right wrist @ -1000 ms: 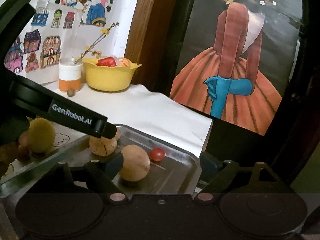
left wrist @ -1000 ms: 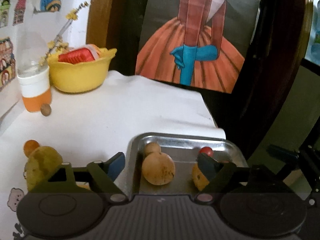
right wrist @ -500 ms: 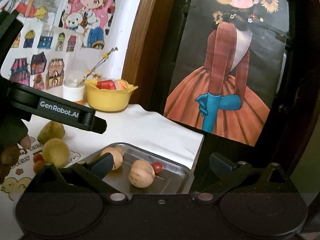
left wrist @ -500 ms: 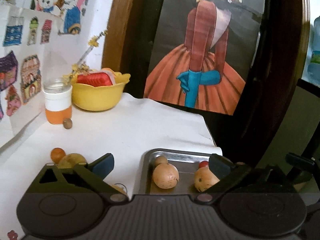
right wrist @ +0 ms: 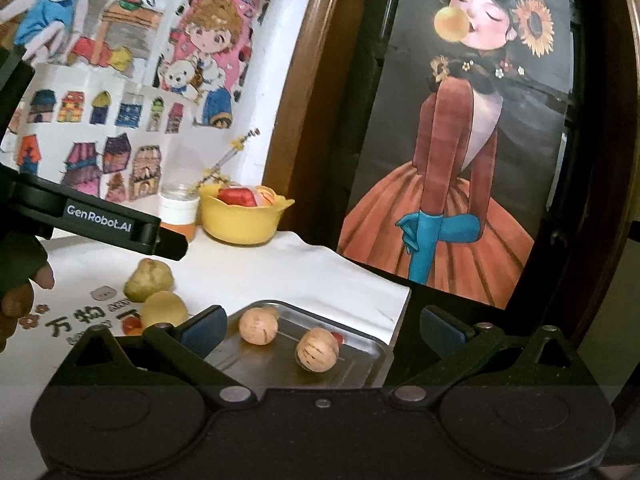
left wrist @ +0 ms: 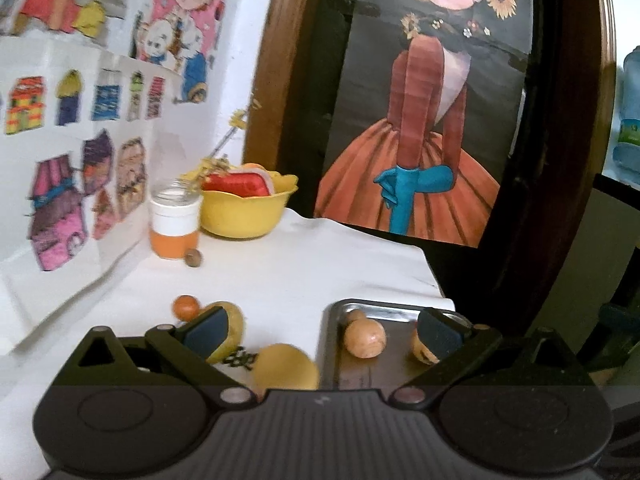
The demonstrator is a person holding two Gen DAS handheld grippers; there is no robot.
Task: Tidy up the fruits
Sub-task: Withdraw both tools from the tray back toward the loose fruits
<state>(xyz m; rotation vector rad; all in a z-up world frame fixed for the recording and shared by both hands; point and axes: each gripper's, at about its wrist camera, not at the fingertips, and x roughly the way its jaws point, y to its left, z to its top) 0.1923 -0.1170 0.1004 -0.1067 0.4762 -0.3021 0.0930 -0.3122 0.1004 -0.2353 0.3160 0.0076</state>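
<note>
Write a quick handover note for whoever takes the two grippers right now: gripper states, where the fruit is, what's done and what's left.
Left gripper: open, empty, held above the table.
Right gripper: open, empty, above the rectangular metal tray.
In the tray: two round tan fruits, a smaller tan one behind them and a small red fruit.
Still on the white tablecloth, left of the tray: a greenish-yellow lumpy fruit, a round yellow fruit and a small orange fruit.
Left to do, probably: move those loose fruits into the tray.
</note>
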